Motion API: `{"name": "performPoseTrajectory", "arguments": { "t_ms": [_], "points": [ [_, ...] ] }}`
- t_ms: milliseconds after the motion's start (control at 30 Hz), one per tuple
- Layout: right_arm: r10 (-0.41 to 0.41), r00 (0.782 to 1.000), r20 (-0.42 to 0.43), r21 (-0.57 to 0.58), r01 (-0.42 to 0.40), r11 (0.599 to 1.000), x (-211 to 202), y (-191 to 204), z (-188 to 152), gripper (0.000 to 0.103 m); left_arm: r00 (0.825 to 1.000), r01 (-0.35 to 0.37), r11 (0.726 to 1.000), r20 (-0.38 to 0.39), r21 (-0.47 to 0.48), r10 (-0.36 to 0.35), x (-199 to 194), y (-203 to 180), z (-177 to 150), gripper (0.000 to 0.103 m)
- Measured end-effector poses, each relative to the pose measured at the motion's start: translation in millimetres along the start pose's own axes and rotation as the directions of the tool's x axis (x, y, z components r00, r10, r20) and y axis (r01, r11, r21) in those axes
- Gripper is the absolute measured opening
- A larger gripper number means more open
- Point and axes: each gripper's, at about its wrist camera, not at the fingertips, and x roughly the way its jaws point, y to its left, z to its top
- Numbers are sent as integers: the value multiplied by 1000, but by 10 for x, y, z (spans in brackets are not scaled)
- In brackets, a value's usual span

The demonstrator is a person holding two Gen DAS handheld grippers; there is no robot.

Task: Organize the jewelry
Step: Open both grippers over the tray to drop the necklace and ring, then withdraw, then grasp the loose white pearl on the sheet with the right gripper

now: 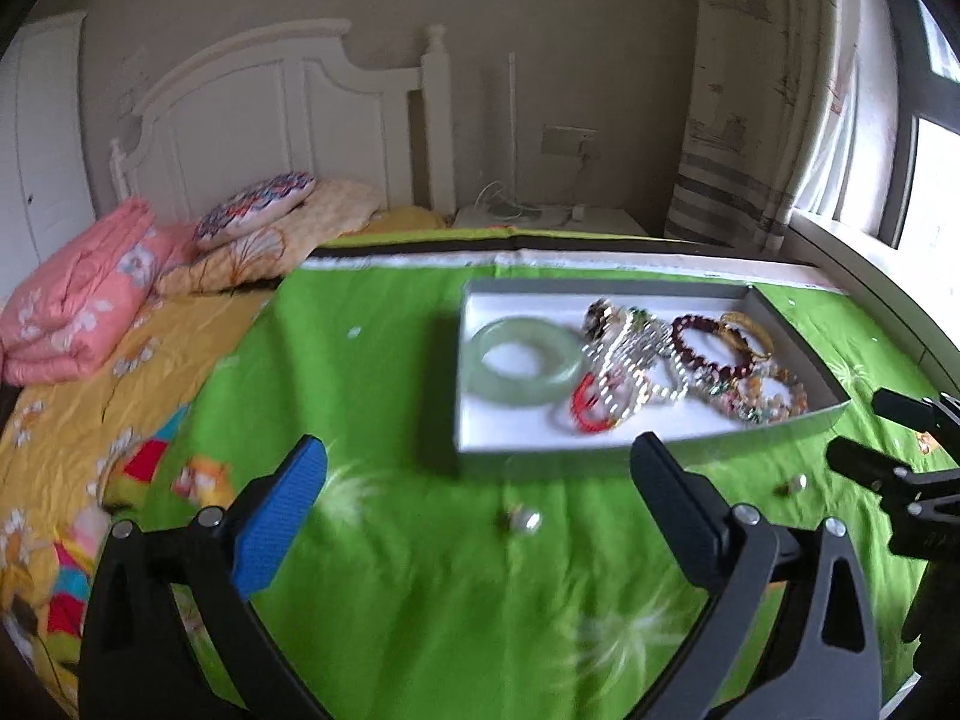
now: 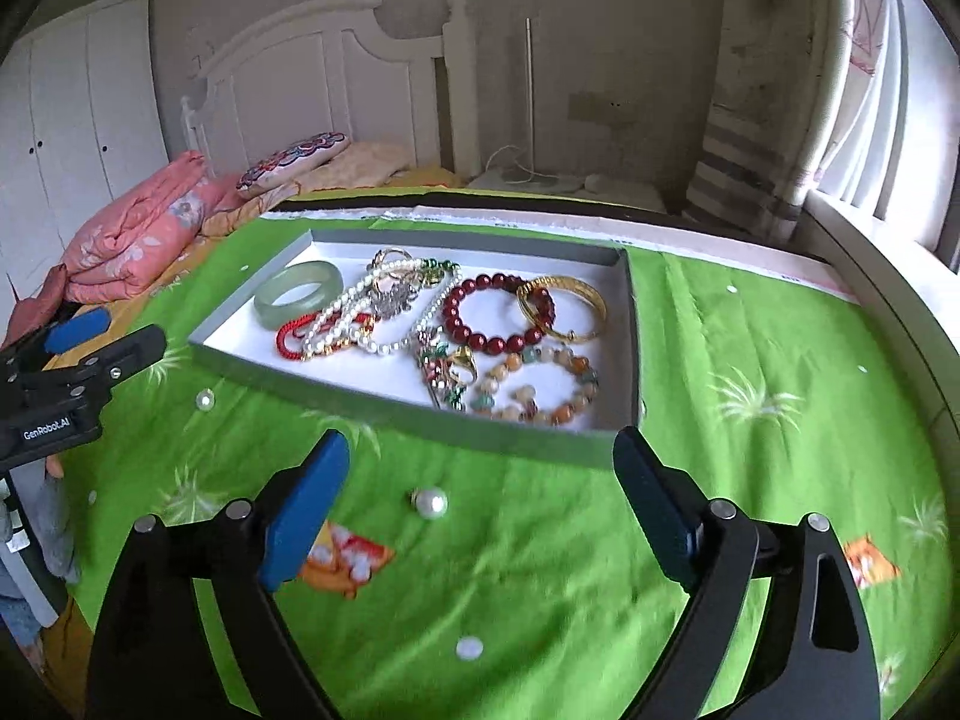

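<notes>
Most of the jewelry already lies in the tray (image 2: 630, 324) on the green cloth (image 2: 750, 480) over the bed, the jade bangle (image 2: 298, 298) at its left end. Two pearl earrings remain outside: one pearl (image 2: 431, 502) lies between the open jaws of the right hand-held gripper (image 2: 480, 492), the other pearl (image 1: 524, 520) between the open, empty jaws of the left hand-held gripper (image 1: 480, 486). The step in hand looks like picking up these strays; next, each hand-held gripper must descend and close gently on something small and round that could roll.

White "GenRobot.AI" lettering on the black body of the left claw (image 2: 117, 345), nothing else legible
</notes>
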Motion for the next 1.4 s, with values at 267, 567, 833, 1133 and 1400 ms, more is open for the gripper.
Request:
{"name": "performPoseTrajectory", "arguments": {
  "t_ms": [267,567,833,1133,1400],
  "points": [
    [-27,999,-29,8,27,1000,-36,48,-156,86,999,-15,995,-50,-97,10,45,429,-207,100],
    [29,998,-49,26,-28,999,-1,63,-219,86,991,72,983,-102,-168,-90,182,585,-302,100],
    [121,989,-83,-43,-125,991,-19,165,-301,68,983,95,972,-132,-216,-125,243,644,-324,100],
    [60,990,-131,-108,-75,991,205,312,-170,43,981,124,969,-120,-215,-152,231,614,-321,100],
    [56,982,-183,-114,-78,990,400,293,-132,25,979,137,967,-118,-214,-165,222,603,-331,100]
  ]
}}
